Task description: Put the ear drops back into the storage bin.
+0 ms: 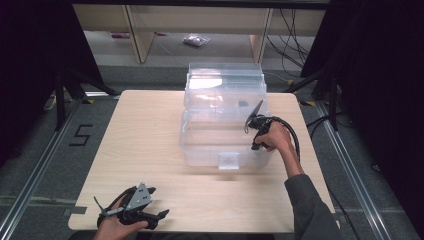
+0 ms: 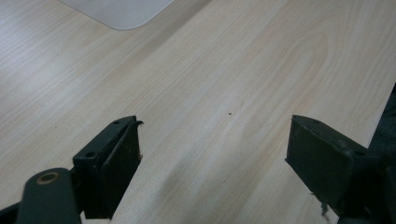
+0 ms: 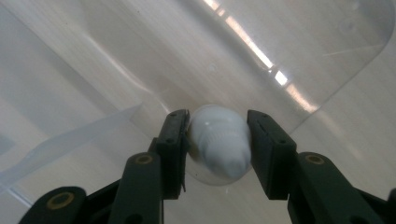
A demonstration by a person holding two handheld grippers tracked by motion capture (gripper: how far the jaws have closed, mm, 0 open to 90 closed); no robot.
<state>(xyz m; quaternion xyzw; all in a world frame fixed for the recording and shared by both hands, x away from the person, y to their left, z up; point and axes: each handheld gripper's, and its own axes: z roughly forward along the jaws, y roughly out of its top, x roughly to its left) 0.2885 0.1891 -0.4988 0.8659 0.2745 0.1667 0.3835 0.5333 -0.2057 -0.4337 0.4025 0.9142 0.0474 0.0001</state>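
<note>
While clamped between right gripper pads inside clear storage box: white bulb. Likely light, smooth, slippery, fragile; best taken at ribbed neck. Left gripper: parted, holding nothing.

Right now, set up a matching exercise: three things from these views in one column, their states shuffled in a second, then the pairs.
1. left tool
2. right tool
3. clear plastic bin

a. stands on the wooden table
b. jaws apart over bare wood
c. shut on a white light bulb

Pairs: 1-b, 2-c, 3-a
</note>
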